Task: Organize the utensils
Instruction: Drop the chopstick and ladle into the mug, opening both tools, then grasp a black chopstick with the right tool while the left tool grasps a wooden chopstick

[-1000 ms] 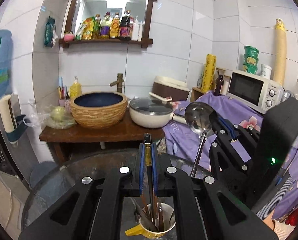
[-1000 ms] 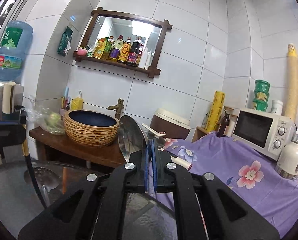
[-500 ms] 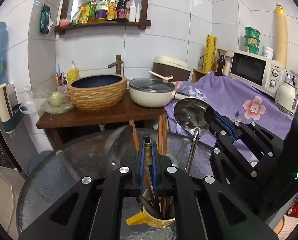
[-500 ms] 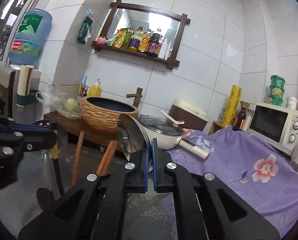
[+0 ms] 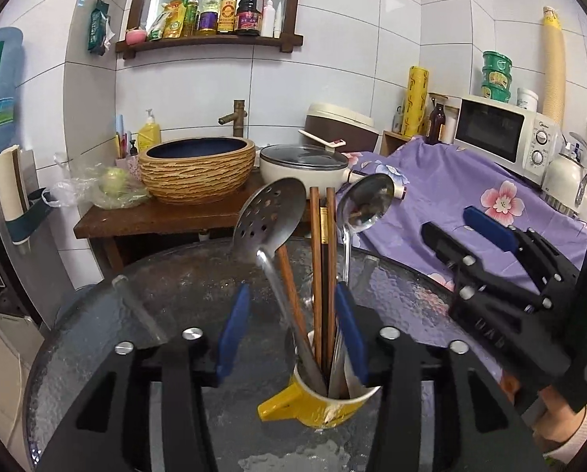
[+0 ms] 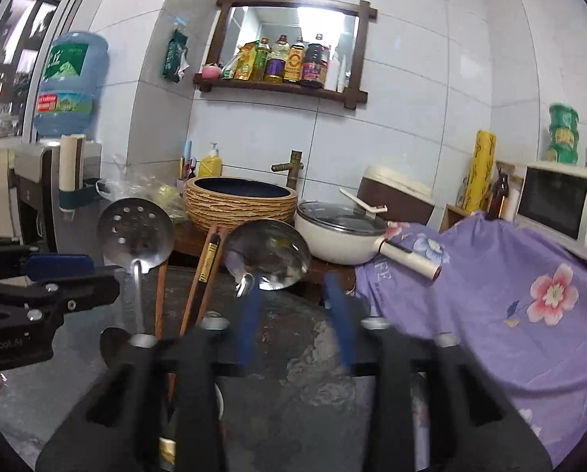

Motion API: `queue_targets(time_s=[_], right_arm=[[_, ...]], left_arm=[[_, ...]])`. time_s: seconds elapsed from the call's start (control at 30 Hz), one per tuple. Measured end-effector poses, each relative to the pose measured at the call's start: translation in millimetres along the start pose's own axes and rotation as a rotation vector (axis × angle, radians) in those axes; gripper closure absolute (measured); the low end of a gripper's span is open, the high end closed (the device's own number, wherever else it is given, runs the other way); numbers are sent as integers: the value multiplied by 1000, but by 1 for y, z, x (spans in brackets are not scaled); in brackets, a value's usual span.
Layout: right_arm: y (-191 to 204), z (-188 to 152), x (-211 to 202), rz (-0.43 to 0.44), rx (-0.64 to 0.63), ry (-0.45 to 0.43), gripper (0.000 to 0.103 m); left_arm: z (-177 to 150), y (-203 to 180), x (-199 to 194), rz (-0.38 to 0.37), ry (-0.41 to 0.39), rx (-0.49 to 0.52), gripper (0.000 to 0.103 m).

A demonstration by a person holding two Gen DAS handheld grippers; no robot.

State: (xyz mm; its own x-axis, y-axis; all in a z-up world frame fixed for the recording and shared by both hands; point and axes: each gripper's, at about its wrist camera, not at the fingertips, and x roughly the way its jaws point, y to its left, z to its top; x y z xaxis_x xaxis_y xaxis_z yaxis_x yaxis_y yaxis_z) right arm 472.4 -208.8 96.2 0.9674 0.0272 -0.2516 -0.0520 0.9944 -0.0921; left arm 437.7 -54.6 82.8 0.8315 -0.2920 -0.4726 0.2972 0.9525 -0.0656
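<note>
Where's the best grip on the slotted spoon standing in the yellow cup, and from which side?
Probably the bare stretch of shaft just below the slotted spoon bowl, above the yellow cup rim. Come in level from its left in the left wrist view: that side is free, while the chopsticks and ladle crowd its right. The handle is thin and leans, so pinch across it.
</note>
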Motion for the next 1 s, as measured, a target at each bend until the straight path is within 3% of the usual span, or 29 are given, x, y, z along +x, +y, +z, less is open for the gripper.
queue_targets(time_s=[0.13, 0.4, 0.57, 0.8, 0.87, 1.0], right_arm=[[-14, -14, -8, 49, 101, 119, 46], [13, -70, -33, 173, 102, 357, 46], [39, -102, -45, 256, 65, 523, 46], [72, -136, -53, 294, 15, 689, 46], [81, -142, -51, 290, -7, 732, 58], [91, -151, -42, 277, -17, 803, 69]], left_arm=[[-18, -2, -8, -6, 20, 23, 29], [-66, 2, -16, -20, 154, 34, 13], [-97, 8, -28, -17, 231, 49, 12], [-133, 9, -44, -6, 300, 86, 9], [-141, 6, -47, 7, 309, 111, 9], [-157, 1, -52, 34, 316, 162, 9]])
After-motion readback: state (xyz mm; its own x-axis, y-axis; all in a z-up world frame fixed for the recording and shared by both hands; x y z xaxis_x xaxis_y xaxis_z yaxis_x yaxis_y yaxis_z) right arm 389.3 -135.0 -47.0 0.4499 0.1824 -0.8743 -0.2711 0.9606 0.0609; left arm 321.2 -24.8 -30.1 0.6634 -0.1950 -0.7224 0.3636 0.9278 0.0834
